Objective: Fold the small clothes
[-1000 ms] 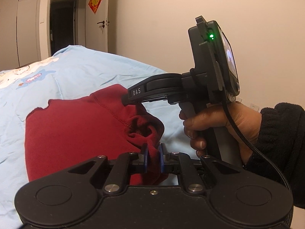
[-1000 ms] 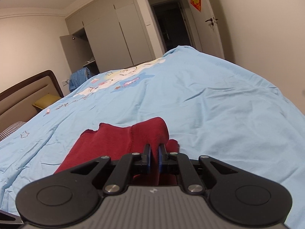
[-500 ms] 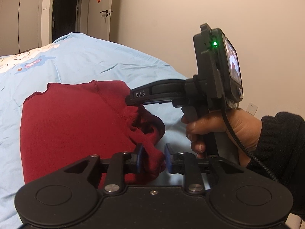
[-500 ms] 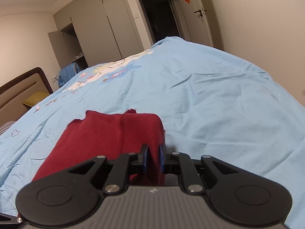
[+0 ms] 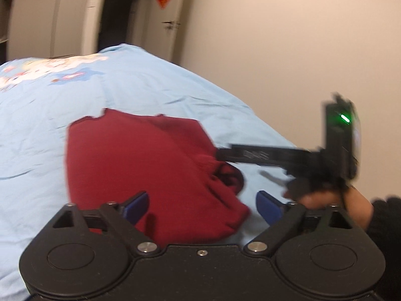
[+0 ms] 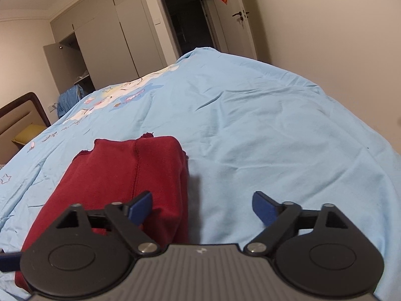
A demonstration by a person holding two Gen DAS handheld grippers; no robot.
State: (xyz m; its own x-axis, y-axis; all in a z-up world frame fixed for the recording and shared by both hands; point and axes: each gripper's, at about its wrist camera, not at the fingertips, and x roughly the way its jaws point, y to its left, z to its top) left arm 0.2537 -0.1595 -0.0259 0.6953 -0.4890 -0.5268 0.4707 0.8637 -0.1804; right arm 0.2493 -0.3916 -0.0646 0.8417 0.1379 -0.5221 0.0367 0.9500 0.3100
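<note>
On the light blue bedspread [image 6: 250,115] lies the dark red garment [image 6: 120,175], folded into a long, roughly rectangular bundle. In my right wrist view its long axis runs away from me towards the wardrobe wall, the far end squared off with a small ragged notch at the edge, and a stitched seam runs lengthwise down the middle. Its right edge is a thick straight fold.

My right gripper [image 6: 201,207] has just been opening and its jaws now stand spread wide. The left blue pad hangs over the near part of the cloth, the right one over bare bedding; neither presses on anything.

In my left wrist view, which is blurred, my left gripper [image 5: 203,205] has likewise just been opening and is spread wide. The near corner of the garment [image 5: 140,165], bunched into loose rolls, lies between the pads without being pinched. From this side the bundle stretches away up the bed. My right hand [image 5: 351,208] shows beyond that corner, holding its black gripper handle with a green light lit.
</note>
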